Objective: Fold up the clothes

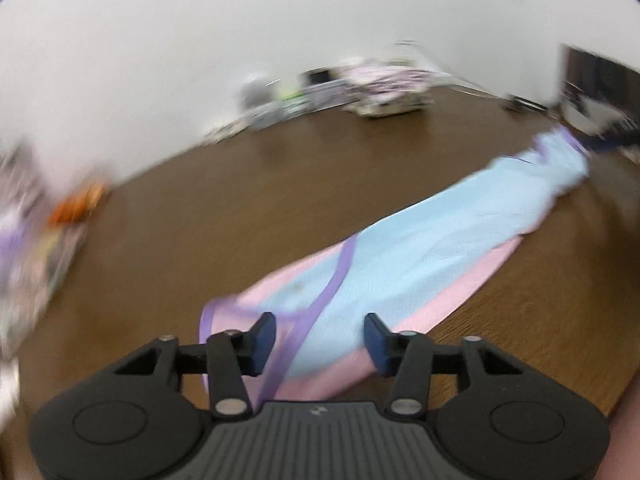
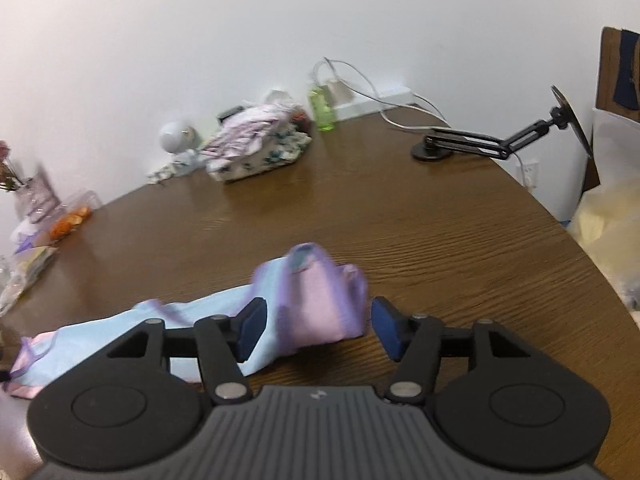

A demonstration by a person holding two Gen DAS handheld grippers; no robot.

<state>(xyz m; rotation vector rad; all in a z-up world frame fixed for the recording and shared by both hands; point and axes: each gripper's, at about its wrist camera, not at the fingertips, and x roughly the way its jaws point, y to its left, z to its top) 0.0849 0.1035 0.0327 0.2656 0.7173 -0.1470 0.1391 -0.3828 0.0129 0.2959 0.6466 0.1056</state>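
The garment [image 1: 420,240], light blue and pink with purple trim, lies stretched in a long band on the brown table [image 1: 240,208]. Your left gripper [image 1: 320,342] hovers over its near end, jaws wide apart with nothing between them; the purple-edged opening sits just under the fingers. Your right gripper [image 2: 319,328] is also spread wide, holding nothing, over the bunched pink and purple end [image 2: 320,296] of the cloth. Farther back along the wall stand a floral bag [image 2: 256,148], a green bottle [image 2: 320,108], a white bulb [image 2: 174,134] and a black jointed stand [image 2: 480,140].
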